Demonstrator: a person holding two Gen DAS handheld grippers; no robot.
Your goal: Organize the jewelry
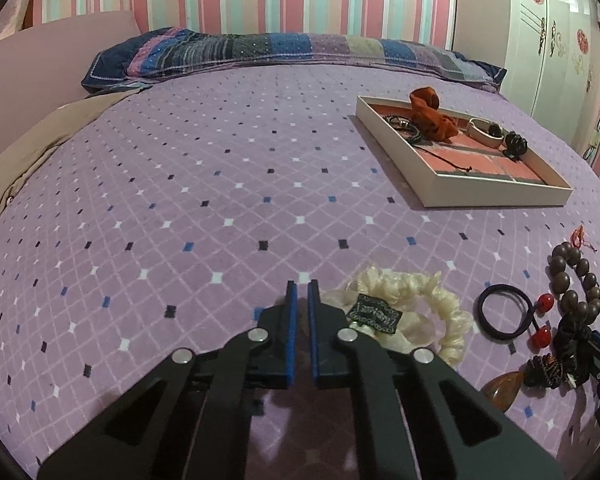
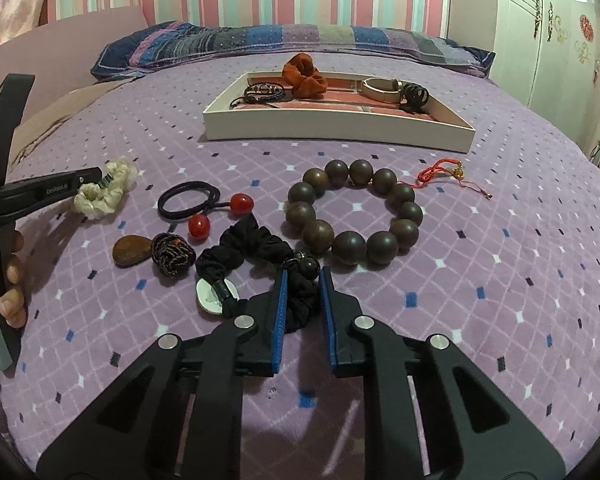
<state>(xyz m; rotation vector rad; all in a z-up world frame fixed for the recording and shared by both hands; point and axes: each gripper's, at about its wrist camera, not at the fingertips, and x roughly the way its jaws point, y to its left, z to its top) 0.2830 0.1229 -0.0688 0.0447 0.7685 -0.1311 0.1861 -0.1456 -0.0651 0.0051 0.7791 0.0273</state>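
A white tray (image 2: 340,130) on the bed holds an orange scrunchie (image 2: 302,74), dark cords, a pale bangle and a black clip; it also shows in the left wrist view (image 1: 496,194). My right gripper (image 2: 303,276) is around a black scrunchie (image 2: 256,246), its jaws narrowly apart and touching the fabric. A brown bead bracelet (image 2: 354,212) lies just beyond. My left gripper (image 1: 302,286) is nearly shut and empty, just left of a cream scrunchie (image 1: 416,312). A black hair tie with red balls (image 2: 202,204) lies between them.
An amber stone (image 2: 132,254), a knotted dark ball (image 2: 171,254) and a white pendant (image 2: 212,296) lie left of the black scrunchie. A red cord charm (image 2: 444,172) lies right of the beads. A pillow (image 2: 284,40) lies behind the tray.
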